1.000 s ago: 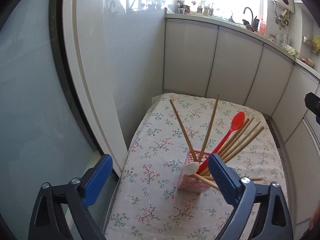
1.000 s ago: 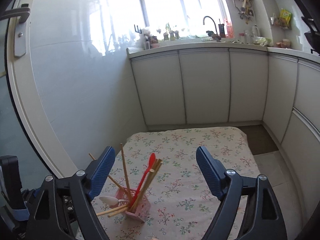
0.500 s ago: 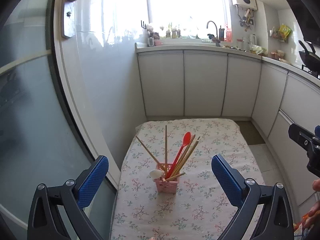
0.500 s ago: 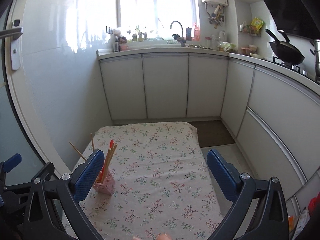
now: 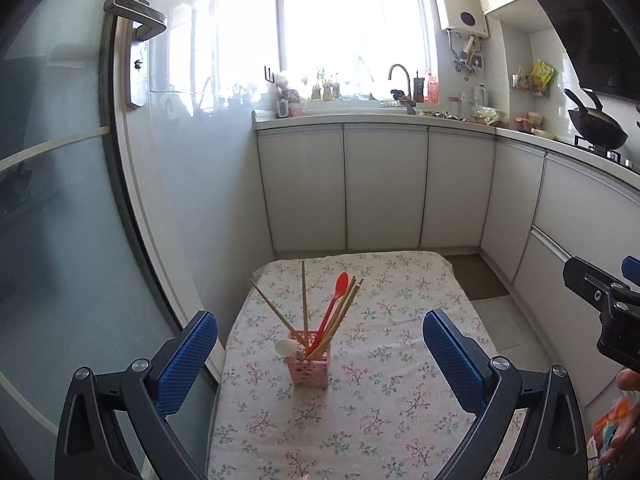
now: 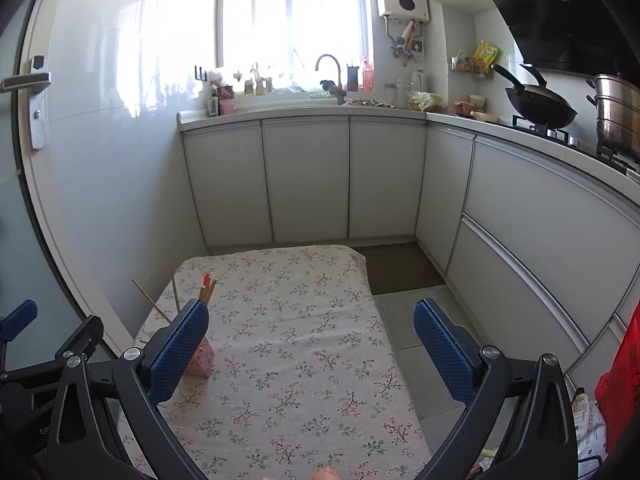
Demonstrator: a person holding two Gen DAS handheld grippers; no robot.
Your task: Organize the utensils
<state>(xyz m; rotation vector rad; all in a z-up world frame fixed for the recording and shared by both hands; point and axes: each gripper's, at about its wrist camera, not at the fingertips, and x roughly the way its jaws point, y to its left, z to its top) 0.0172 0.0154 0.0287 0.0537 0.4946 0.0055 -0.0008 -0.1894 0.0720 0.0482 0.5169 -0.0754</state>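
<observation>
Left wrist view: the left gripper (image 5: 320,356) hangs above the near end of the floral-cloth table (image 5: 400,300), jaws spread wide and empty. The pink perforated plastic holder (image 5: 308,364) stands upright on the left half of the cloth, so it keeps the wooden chopsticks (image 5: 340,316), red plastic spoon (image 5: 332,308) and white spoon (image 5: 286,347) together.

Right wrist view: the right gripper (image 6: 310,354), likewise parted and empty, hangs right of the holder (image 6: 202,362), which its left finger partly hides. No loose utensil lies on the cloth; the task appears complete.
</observation>
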